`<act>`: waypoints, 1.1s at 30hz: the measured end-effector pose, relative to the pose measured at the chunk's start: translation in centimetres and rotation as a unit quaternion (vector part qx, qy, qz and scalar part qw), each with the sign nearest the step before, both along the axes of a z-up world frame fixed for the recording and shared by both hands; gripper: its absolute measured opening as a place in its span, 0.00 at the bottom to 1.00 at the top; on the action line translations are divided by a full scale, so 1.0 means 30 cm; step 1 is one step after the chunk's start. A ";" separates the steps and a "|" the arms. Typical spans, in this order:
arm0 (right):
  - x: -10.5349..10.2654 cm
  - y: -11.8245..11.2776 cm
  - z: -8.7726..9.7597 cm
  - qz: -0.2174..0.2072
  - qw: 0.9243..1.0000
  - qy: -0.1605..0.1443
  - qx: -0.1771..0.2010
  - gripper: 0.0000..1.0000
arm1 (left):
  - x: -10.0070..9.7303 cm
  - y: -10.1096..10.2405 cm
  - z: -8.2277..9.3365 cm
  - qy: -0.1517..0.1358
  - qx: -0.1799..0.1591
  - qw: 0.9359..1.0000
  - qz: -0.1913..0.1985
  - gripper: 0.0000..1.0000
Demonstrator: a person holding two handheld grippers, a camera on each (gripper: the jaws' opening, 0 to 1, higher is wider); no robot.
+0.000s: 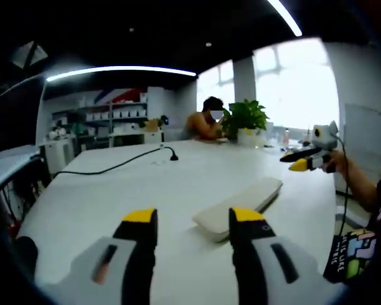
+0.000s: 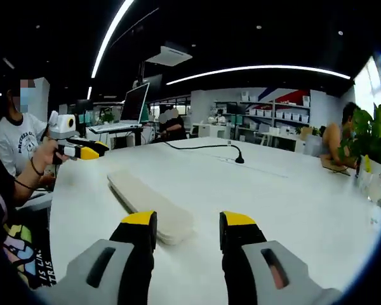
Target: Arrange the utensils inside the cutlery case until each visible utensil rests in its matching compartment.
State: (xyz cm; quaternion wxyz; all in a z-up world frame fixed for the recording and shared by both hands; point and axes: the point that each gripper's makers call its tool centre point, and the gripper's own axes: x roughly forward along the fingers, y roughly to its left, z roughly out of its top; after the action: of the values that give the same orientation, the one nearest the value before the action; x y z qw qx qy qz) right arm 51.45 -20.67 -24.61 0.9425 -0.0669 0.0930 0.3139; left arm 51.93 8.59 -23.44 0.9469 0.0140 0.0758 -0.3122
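A long cream cutlery case lies closed and flat on the white table; no utensils show. In the left gripper view, my left gripper hovers just short of the case's near end, open, with nothing between its yellow-tipped jaws. My right gripper is held up in a hand at the right, above the table edge. In the right gripper view, the case lies ahead and slightly left of my right gripper, which is open and holds nothing. My left gripper hangs in a hand at the left.
A black cable with a gooseneck stub crosses the far table. A potted plant stands at a far corner beside a seated person. A monitor sits on a desk beyond; shelves line the back wall.
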 end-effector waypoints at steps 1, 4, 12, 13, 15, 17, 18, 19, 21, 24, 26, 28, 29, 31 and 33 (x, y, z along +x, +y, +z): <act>-0.003 -0.012 0.019 -0.010 1.000 -0.008 0.005 0.41 | -0.005 0.006 0.020 -0.008 -0.010 1.000 0.002 0.49; -0.020 -0.042 0.068 -0.035 0.999 -0.031 0.016 0.42 | -0.026 0.032 0.054 -0.022 -0.022 0.999 0.013 0.50; -0.100 -0.176 0.153 -0.123 0.989 -0.075 0.032 0.47 | -0.061 0.095 0.080 -0.037 -0.024 0.998 0.038 0.58; -0.113 -0.186 0.157 -0.128 0.988 -0.080 0.035 0.48 | -0.065 0.097 0.085 -0.037 -0.024 0.998 0.037 0.59; -0.139 -0.205 0.158 -0.139 0.986 -0.085 0.039 0.48 | -0.077 0.099 0.094 -0.041 -0.019 0.998 0.036 0.62; -0.158 -0.220 0.159 -0.149 0.984 -0.091 0.045 0.50 | -0.087 0.107 0.111 -0.048 -0.021 0.998 0.042 0.67; -0.169 -0.226 0.158 -0.154 0.983 -0.093 0.047 0.50 | -0.092 0.109 0.118 -0.050 -0.024 0.998 0.041 0.68; -0.180 -0.233 0.158 -0.159 0.981 -0.096 0.053 0.53 | -0.097 0.107 0.125 -0.052 -0.025 0.998 0.039 0.69; -0.201 -0.245 0.159 -0.166 0.978 -0.103 0.067 0.63 | -0.107 0.095 0.144 -0.070 -0.023 0.997 0.031 0.69; -0.223 -0.268 0.172 -0.176 0.976 -0.112 0.059 0.68 | -0.123 0.072 0.147 -0.075 -0.020 0.997 0.018 0.74; -0.239 -0.285 0.184 -0.189 0.973 -0.119 0.066 0.70 | -0.129 0.062 0.147 -0.075 -0.019 0.997 0.016 0.80; -0.249 -0.290 0.186 -0.191 0.972 -0.119 0.068 0.77 | -0.133 0.060 0.153 -0.080 -0.013 0.997 0.020 0.85; -0.254 -0.293 0.189 -0.193 0.971 -0.120 0.068 0.80 | -0.134 0.060 0.156 -0.083 -0.011 0.996 0.021 0.88; -0.261 -0.307 0.197 -0.205 0.969 -0.124 0.067 0.85 | -0.137 0.061 0.158 -0.086 -0.004 0.996 0.023 0.92; -0.263 -0.326 0.207 -0.222 0.964 -0.129 0.064 0.94 | -0.138 0.062 0.160 -0.089 0.002 0.996 0.027 0.95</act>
State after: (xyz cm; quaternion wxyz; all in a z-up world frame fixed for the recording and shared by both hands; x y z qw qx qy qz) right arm 43.55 -30.44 -18.40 0.9949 -0.0236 -0.0375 0.0908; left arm 47.78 10.45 -18.65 0.9578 0.0415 -0.0083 -0.2842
